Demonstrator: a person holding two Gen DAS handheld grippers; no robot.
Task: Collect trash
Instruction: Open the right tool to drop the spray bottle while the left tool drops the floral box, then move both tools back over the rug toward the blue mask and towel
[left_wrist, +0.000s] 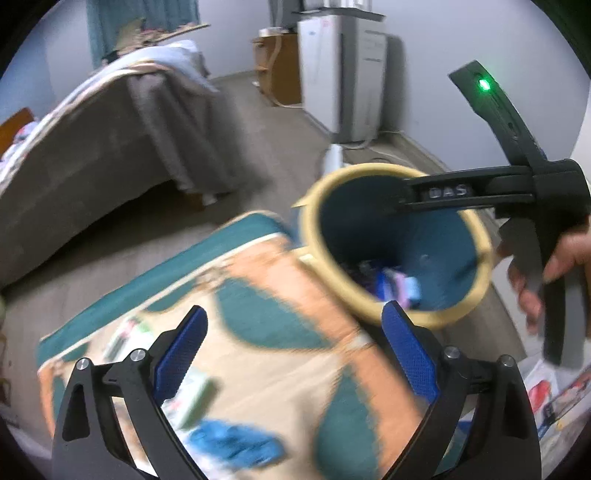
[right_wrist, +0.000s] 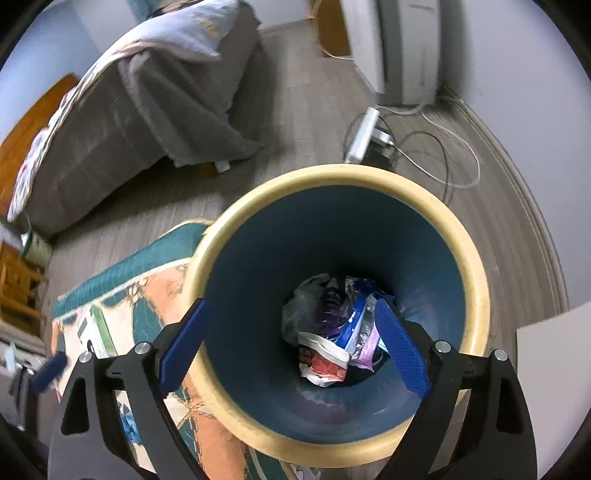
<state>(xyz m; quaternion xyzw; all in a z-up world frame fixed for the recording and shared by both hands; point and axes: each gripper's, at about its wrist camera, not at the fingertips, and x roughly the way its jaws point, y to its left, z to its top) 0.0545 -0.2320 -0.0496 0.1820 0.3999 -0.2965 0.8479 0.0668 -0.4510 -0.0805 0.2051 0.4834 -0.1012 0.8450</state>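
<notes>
Blurred rug (left_wrist: 258, 332), bin (right_wrist: 476, 295) trash (right_wrist: 332, 332) half-hidden by right tongs (right_wrist: 295, 343)

Both views are evenly lit by soft indoor light, fairly bright, with no hard glare. The left wrist view is smeared by motion blur: the rug (left_wrist: 229, 332) and the bin (left_wrist: 399, 240) lose their edges, while the claw (left_wrist: 295, 354) stays sharp. The right wrist view is clearer; the trash (right_wrist: 340, 332) in the bin (right_wrist: 476, 295) reads well, though its deep inside is shaded. Fisheye bending curves the floor (right_wrist: 295, 110) and walls, and dark corners ring each frame.
</notes>
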